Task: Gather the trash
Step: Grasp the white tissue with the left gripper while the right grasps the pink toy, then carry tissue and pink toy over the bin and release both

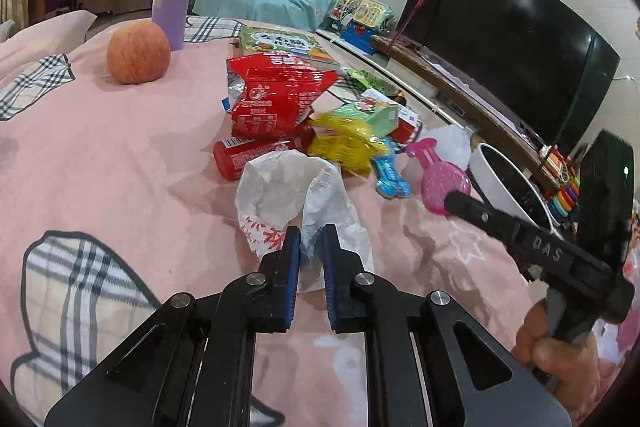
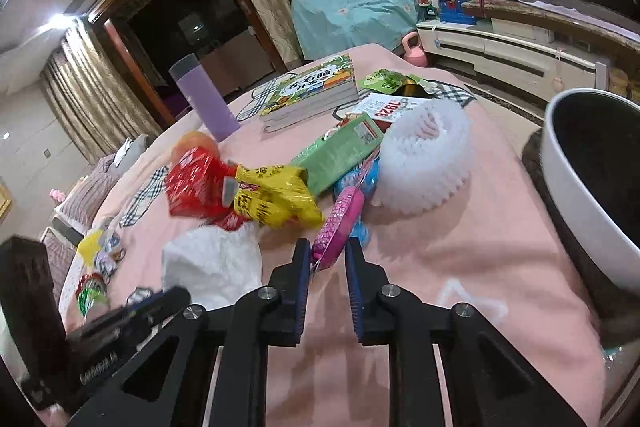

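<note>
While the left gripper [image 1: 312, 251] pinches the crumpled white plastic bag [image 1: 292, 195] at the near edge of the trash pile, the right gripper [image 2: 328, 263], fingers parted, straddles a pink glittery plastic toy [image 2: 338, 223]. Bare pink blanket [image 2: 460, 247] lies right, before the white bin [image 2: 576, 195].

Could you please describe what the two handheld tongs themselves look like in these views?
Both tongs, left and right, are matte black linkage frames with silver pivot pins, triangular cutouts and blue ribbed pads. White "DAS" lettering marks the right one's body; a bare hand grips its handle.
</note>
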{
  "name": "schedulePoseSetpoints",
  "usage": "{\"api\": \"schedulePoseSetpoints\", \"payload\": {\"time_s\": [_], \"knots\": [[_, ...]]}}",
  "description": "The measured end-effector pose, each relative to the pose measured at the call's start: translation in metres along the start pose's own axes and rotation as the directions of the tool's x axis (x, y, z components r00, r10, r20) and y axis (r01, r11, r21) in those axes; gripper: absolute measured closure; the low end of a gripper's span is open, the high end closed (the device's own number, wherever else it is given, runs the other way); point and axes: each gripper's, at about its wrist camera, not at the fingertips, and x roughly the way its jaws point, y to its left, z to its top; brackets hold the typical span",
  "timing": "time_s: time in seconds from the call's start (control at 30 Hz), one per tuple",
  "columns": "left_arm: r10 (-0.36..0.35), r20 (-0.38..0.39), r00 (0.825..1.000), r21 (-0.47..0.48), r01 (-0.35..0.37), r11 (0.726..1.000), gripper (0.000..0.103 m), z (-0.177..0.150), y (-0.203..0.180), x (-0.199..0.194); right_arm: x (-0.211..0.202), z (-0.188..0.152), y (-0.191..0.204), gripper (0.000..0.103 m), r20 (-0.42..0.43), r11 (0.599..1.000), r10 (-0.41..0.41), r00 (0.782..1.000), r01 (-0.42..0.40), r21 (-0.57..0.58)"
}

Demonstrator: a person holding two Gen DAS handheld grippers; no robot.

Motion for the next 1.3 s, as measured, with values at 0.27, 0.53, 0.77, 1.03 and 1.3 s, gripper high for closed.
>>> {"api": "schedulePoseSetpoints", "payload": {"time_s": [0.27, 0.53, 0.77, 1.03, 1.3], "knots": [[-0.045, 0.02, 0.999, 0.038, 0.044, 0.998, 0.093, -0.008, -0.024, -0.016, -0.031, -0.023, -0.009, 0.087, 0.004, 1.0, -0.004, 1.0, 0.004, 0.014], [-0.074, 0.017, 0.997, 0.065, 0.072, 0.995, 0.093, -0.013, -0.042, -0.022, -0.057, -0.033, -0.007, 0.087, 0.036, 1.0, 0.01, 0.999, -0.01, 0.0], [-0.109, 0.015, 0.994, 0.1, 0.107, 0.989, 0.093, -0.015, -0.064, -0.025, -0.08, -0.035, -0.015, 0.087, 0.08, 0.999, 0.029, 0.996, -0.03, 0.014], [-0.152, 0.005, 0.988, 0.141, 0.15, 0.979, 0.093, -0.01, -0.093, -0.02, -0.097, -0.032, -0.027, 0.087, 0.12, 1.0, 0.003, 0.993, -0.006, 0.024], [-0.213, -0.025, 0.977, 0.202, 0.213, 0.956, 0.093, -0.003, -0.137, -0.006, -0.119, -0.03, -0.062, 0.087, 0.144, 0.996, -0.075, 0.987, 0.068, 0.056]]}}
